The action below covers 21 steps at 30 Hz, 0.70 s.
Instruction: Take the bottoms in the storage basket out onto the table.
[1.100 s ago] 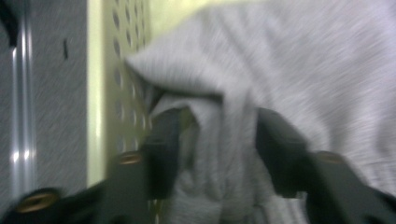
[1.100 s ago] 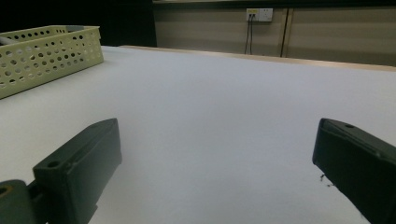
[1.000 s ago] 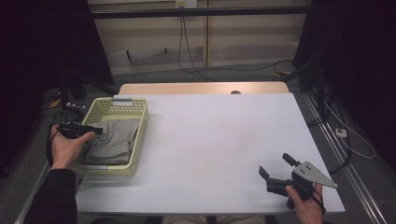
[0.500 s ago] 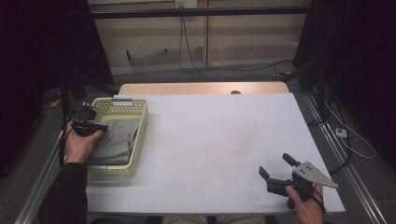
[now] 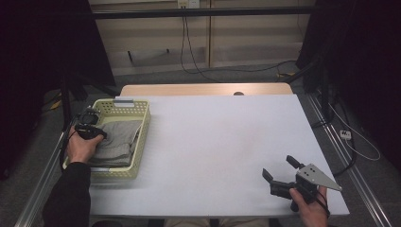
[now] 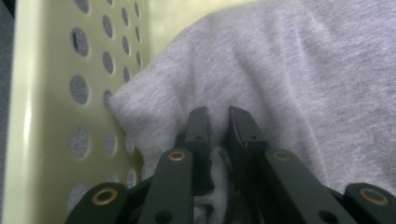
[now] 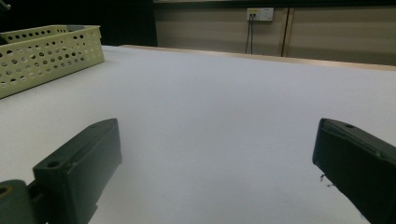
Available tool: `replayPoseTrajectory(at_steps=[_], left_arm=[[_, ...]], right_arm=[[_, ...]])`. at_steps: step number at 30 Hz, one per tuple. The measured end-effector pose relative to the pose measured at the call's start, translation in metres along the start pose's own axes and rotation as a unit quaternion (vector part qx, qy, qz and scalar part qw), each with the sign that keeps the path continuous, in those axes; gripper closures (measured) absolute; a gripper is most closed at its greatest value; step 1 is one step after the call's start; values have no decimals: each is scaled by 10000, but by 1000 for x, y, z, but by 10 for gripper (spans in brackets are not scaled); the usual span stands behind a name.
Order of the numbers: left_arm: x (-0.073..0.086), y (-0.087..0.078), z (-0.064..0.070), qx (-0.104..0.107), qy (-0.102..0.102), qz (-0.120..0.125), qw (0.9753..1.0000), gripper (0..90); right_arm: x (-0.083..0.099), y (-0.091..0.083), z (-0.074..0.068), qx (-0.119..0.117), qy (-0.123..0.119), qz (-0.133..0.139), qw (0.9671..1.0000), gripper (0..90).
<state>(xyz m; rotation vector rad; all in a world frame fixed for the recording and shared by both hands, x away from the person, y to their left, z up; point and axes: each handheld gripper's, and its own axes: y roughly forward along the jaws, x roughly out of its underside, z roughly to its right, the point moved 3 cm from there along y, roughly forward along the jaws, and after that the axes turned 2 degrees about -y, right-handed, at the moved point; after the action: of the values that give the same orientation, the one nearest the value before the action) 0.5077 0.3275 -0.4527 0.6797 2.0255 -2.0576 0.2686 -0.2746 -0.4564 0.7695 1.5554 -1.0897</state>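
We hold our left gripper (image 5: 89,128) down inside the pale yellow basket (image 5: 142,124), which sits at the left side of the white counter (image 5: 217,142), and its jaws are pressed nearly together on a fold of the grey cloth (image 5: 118,142) that lies in the basket. In the left gripper view the left gripper (image 6: 218,122) shows its two black jaws standing close, with a bunched ridge of the grey cloth (image 6: 289,70) caught between them, right beside the perforated wall of the basket (image 6: 56,93). The cloth's corner touches that wall, and the rest of the fabric spreads off to the right of that view. Our left hand (image 5: 82,146) wraps the gripper's body over the basket's near left part. Our right gripper (image 5: 279,171) rests low over the near right corner of the counter, well apart from the basket, with its jaws spread wide and nothing between them. In the right gripper view the right gripper (image 7: 215,154) frames bare counter (image 7: 210,102) between its parted jaws, and the basket (image 7: 46,51) stands far off at the upper left.
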Motion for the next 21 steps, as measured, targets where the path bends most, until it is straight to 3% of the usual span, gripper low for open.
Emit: replayPoseTrajectory(at_steps=[5,6,8,10,11,13,15,17,21], left_arm=[[-4,2,4,-35,106,-9,9999,797],[-4,4,5,-10,16,83,10000,798],[-4,3,3,112,-44,87,9999,798],[-3,4,3,405,-167,149,9989,821],[-2,4,4,473,-126,139,9987,848],[-2,3,7,412,-40,110,9991,866],[-1,1,7,528,35,20,9986,867],[1,1,8,613,-37,49,9981,867],[3,0,11,813,4,8,9967,865]], right_arm=[[0,0,-1,2,5,5,10000,9],[0,0,-1,1,2,8,10000,9],[0,1,-1,-6,-11,-17,10000,9],[0,1,-1,-10,-11,-13,10000,9],[0,1,-1,-9,-17,-17,10000,9],[0,1,-1,-10,-14,-16,10000,9],[0,1,-1,-5,-4,-12,10000,9],[0,1,0,-13,-5,-13,10000,9],[0,1,-1,-7,-15,-18,10000,9]])
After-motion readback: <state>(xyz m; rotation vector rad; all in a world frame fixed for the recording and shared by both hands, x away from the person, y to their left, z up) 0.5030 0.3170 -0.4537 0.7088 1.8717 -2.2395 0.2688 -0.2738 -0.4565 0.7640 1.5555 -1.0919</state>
